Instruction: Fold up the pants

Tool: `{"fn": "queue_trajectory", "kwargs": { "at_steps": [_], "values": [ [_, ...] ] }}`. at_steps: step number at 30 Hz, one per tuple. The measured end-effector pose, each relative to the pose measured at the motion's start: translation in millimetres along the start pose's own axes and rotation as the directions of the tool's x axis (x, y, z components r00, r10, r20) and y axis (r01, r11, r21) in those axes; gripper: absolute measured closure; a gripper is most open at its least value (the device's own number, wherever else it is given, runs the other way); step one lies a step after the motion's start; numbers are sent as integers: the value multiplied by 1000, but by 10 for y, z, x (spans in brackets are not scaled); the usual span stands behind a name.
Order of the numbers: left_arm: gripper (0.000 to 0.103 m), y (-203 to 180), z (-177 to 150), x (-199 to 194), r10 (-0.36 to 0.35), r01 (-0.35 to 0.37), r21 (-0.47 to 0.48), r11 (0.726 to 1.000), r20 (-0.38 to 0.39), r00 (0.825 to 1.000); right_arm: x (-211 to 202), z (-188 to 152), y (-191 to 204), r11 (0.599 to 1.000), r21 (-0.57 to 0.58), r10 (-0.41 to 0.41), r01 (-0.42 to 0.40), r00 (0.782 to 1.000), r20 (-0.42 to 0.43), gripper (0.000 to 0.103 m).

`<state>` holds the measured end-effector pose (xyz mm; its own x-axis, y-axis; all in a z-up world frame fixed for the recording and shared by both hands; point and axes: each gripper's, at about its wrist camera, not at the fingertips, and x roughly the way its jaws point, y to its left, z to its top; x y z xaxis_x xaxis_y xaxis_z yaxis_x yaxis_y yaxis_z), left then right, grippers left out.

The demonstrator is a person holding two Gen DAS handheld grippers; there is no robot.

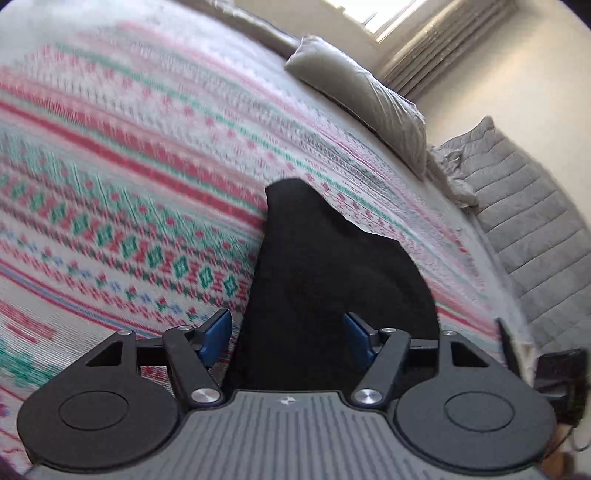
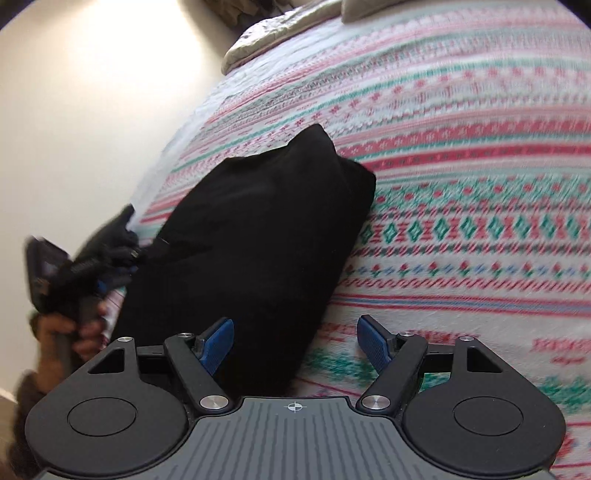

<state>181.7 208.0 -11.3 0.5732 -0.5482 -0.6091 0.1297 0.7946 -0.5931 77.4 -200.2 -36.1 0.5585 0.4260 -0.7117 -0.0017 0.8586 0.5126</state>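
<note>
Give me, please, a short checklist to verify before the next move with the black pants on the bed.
1. Left gripper released: ok, its blue fingers stand apart on both sides of the black pants, not pressing.
2. Right gripper free: ok, open, only an edge of the pants lies below it.
3. Pants folded into a compact bundle: ok, though the edges are not neatly aligned.
4. Pants fully on the patterned bedspread: ok.
5. Layers below lying flat: cannot tell, the black cloth hides its creases.

Home bedroom, patterned bedspread (image 1: 129, 147), pillow (image 1: 362, 96), window (image 1: 388, 14)
</note>
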Motion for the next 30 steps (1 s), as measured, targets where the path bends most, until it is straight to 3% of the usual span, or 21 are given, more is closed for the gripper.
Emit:
{"fn": "queue_trajectory", "kwargs": {
  "at_steps": [4, 6, 8, 14, 19, 25, 27, 30],
  "values": [
    [46, 180, 47, 59, -91, 90, -94, 991, -4, 996, 106, 9, -54, 995, 74, 60, -62, 998, 20, 40],
    [58, 305, 57, 81, -139, 137, -160, 978, -3, 990, 177, 13, -101, 988, 115, 93, -99, 994, 50, 47],
    [63, 417, 37, 126, -193, 189, -225, 956, 3, 981, 247, 24, -164, 979, 162, 115, -128, 990, 87, 56],
    [76, 327, -39, 222, -246, 244, -280, 928, 28, 969, 335, 52, -364, 936, 300, 134, -185, 974, 185, 86],
    [78, 87, -42, 338, -220, 229, -286, 931, 62, 973, 165, 89, -310, 945, 287, 90, -159, 967, 240, 89],
    [79, -377, -43, 780, -219, 229, -267, 936, 69, 973, -173, 193, -665, 906, 388, 45, -170, 949, 311, 90],
    [79, -532, -27, 918, -222, 235, -250, 940, 79, 972, -286, 255, -830, 893, 415, 23, -175, 938, 347, 90],
    [80, -759, -1, 1108, -235, 254, -214, 943, 111, 966, -461, 373, -984, 905, 394, -15, -158, 915, 403, 90]
  ]
}}
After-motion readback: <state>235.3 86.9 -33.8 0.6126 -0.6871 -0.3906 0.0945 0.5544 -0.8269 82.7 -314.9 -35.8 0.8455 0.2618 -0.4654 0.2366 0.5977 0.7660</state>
